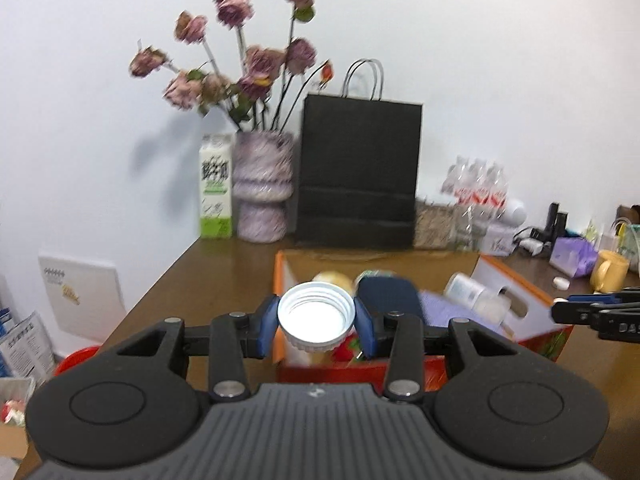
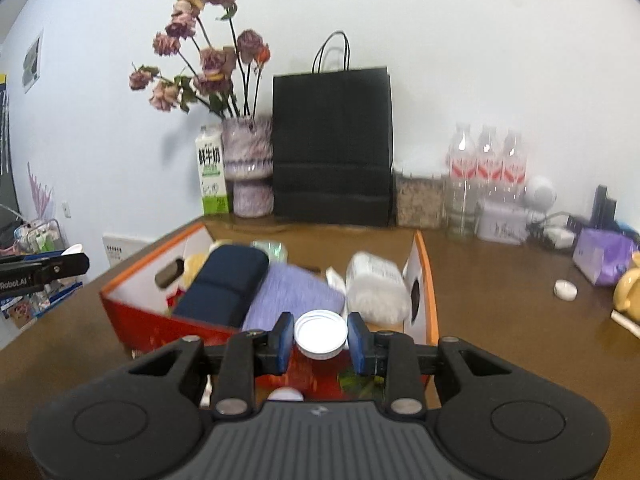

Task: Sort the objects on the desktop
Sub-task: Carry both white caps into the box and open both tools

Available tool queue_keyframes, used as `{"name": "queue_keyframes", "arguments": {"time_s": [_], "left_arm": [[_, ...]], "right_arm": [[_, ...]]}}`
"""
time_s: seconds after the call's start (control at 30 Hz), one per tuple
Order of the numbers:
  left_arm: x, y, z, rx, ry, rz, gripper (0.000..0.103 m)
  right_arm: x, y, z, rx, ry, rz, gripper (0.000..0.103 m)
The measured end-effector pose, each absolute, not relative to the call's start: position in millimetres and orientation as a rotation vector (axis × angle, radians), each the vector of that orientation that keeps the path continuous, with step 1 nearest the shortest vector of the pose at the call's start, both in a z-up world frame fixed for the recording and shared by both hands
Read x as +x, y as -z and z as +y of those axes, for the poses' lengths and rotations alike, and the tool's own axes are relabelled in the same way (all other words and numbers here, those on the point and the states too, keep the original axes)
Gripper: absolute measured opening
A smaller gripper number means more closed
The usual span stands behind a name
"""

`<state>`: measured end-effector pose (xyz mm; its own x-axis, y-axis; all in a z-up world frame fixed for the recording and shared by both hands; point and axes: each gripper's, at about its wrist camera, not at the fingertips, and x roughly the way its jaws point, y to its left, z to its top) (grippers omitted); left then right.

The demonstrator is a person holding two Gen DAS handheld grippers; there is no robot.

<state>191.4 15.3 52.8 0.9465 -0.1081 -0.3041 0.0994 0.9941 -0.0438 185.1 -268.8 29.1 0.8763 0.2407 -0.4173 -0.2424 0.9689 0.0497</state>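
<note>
I've got a white threaded lid (image 1: 316, 317) pinched by its rim between my left gripper (image 1: 317, 322) pads and a smaller white cap (image 2: 320, 334) clamped in my right gripper (image 2: 321, 339), both likely light, rigid, slippery plastic.

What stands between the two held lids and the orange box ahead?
Nothing visible. The left gripper holds a white threaded lid, the right gripper a smaller white lid, both just short of the open orange box, which is already crowded.
</note>
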Motion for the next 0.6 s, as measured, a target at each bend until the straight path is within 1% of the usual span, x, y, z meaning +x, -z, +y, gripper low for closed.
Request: {"name": "queue_keyframes", "arguments": {"time_s": [0.17, 0.33, 0.5, 0.6], "left_arm": [[218, -58, -3, -0.043, 0.155, 0.316, 0.040], [249, -54, -20, -0.033, 0.152, 0.327, 0.040], [278, -36, -31, -0.039, 0.140, 0.379, 0.040], [287, -21, -35, -0.002, 0.133, 0.423, 0.040]], "right_arm": [[205, -37, -264, -0.003, -0.239, 0.419, 0.027], [230, -31, -261, -0.013, -0.228, 0.433, 0.027], [260, -21, -261, -0.024, -0.226, 0.436, 0.027], [271, -5, -268, 0.025, -0.234, 0.430, 0.027]]}}
